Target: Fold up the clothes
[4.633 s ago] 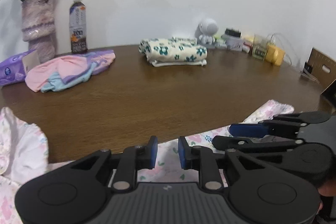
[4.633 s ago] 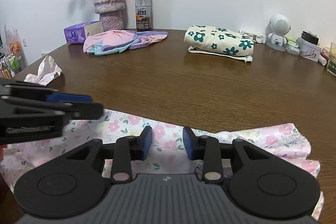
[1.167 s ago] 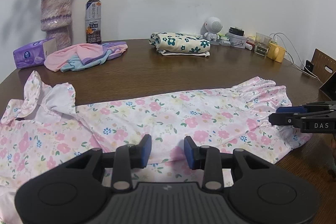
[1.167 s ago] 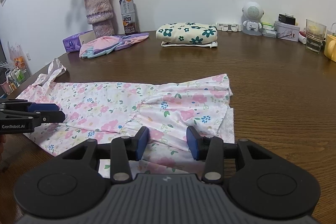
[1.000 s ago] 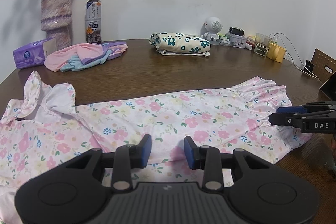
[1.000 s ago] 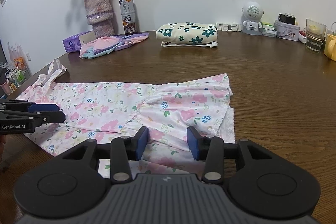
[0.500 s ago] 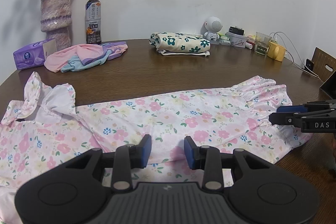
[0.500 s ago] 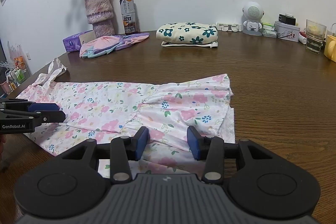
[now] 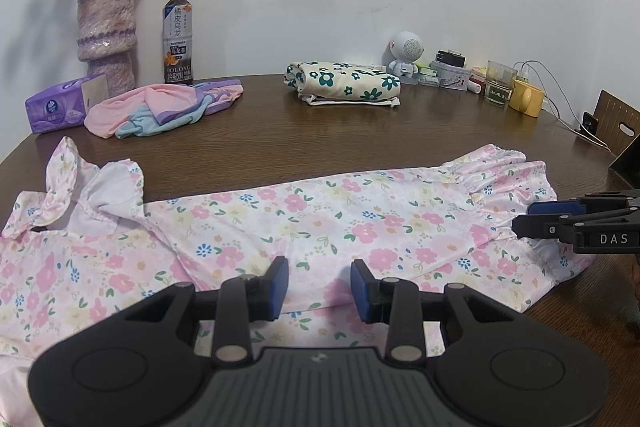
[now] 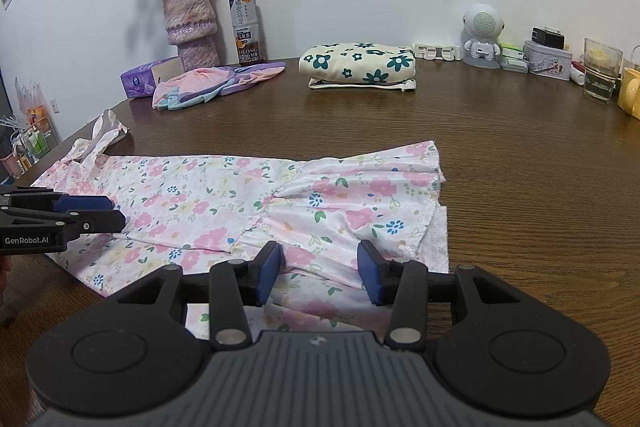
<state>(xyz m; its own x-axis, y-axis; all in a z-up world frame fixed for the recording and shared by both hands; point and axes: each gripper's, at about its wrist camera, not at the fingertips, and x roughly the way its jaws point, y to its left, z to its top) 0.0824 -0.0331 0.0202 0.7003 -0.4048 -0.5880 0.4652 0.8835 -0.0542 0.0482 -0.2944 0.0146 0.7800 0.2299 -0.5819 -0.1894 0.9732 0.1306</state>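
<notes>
A pink floral dress lies spread flat across the near part of the brown table, its ruffled sleeves at the left and its frilled hem at the right. My left gripper hovers open over the dress's near edge, with no cloth between its blue pads. My right gripper stands open over the hem end of the dress, also holding nothing. Each gripper shows in the other's view: the right gripper by the hem, the left gripper near the bodice.
At the back lie a folded cream cloth with green flowers and a pink, purple and blue garment heap. A tissue pack, vase and bottle stand back left; a speaker, glass and mug back right.
Several seconds ago the dress was bunched close under both grippers; now it lies spread out flat and both grippers sit back from it. Over the last second nothing has moved.
</notes>
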